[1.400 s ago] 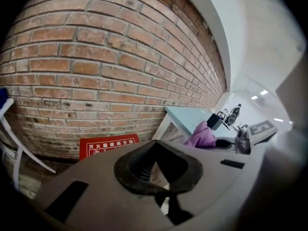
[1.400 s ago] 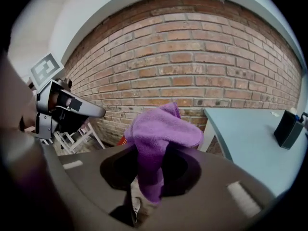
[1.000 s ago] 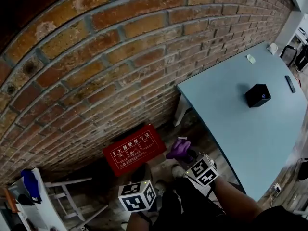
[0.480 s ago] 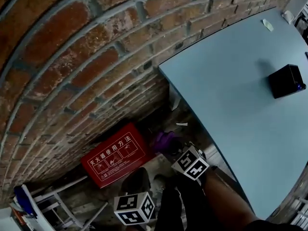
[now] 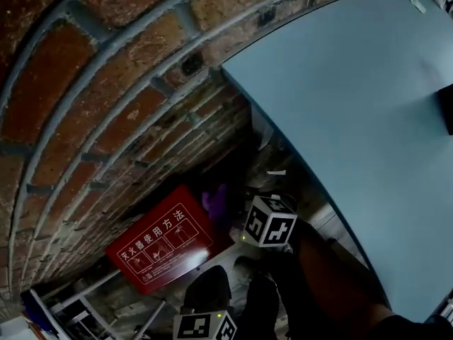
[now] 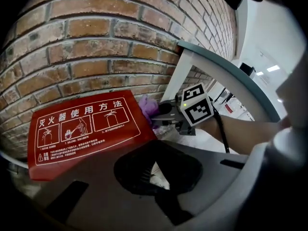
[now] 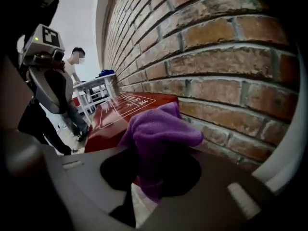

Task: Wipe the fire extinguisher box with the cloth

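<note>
As right claw point(image 7: 147, 184) clamps one cloth point(image 7: 161, 134) beside one box point(image 7: 118, 110), left claw point(image 6: 156, 174) sits closed.

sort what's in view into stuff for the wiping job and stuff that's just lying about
For the job:
purple cloth, clamped in the right gripper
red fire extinguisher box, against the brick wall

Just lying about:
blue table
black box on that table
white rack
left gripper, shut on nothing
</note>
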A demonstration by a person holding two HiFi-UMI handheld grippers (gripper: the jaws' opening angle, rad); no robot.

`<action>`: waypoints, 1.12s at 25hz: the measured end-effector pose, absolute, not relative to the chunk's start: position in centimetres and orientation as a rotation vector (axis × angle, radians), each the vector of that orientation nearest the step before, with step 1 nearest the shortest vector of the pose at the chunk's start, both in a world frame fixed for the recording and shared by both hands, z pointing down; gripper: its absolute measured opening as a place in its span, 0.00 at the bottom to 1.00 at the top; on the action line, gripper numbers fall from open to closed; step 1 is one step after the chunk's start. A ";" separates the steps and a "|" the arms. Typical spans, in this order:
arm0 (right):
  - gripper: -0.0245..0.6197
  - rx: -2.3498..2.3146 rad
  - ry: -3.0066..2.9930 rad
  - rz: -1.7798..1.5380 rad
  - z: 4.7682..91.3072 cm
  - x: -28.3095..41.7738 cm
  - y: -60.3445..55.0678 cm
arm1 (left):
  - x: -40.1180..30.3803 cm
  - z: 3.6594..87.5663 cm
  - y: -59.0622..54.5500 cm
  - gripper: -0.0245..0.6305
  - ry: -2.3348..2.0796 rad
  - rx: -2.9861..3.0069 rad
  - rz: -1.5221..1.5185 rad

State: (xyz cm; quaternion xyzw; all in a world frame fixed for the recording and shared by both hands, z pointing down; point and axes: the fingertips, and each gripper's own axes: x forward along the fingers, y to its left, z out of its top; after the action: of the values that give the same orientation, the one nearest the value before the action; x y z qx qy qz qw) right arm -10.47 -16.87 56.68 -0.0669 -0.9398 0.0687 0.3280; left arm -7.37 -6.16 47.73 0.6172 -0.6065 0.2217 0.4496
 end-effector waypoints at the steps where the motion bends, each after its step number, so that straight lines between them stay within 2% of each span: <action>1: 0.18 -0.206 -2.446 0.131 57.0 -11.1 -17.1 | -7.5 48.2 -5.8 0.05 -1.497 1.520 0.548; 9: 0.18 -0.374 -2.324 -0.064 60.6 -13.1 -17.1 | -7.3 53.6 -3.6 0.05 -1.456 1.491 0.556; 20: 0.18 -0.304 -2.365 0.032 64.6 -14.0 -19.6 | -6.8 61.1 -0.6 0.05 -1.400 1.452 0.569; 28: 0.18 -0.234 -2.411 -0.030 68.2 -13.7 -19.6 | -6.7 65.9 1.6 0.05 -1.366 1.416 0.580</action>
State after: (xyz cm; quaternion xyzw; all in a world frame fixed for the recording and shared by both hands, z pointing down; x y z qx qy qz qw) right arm -13.75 -19.62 68.19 -0.0903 -0.9316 -0.0114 0.3518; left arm -6.71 1.58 65.90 0.5902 -0.5695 0.2416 0.5187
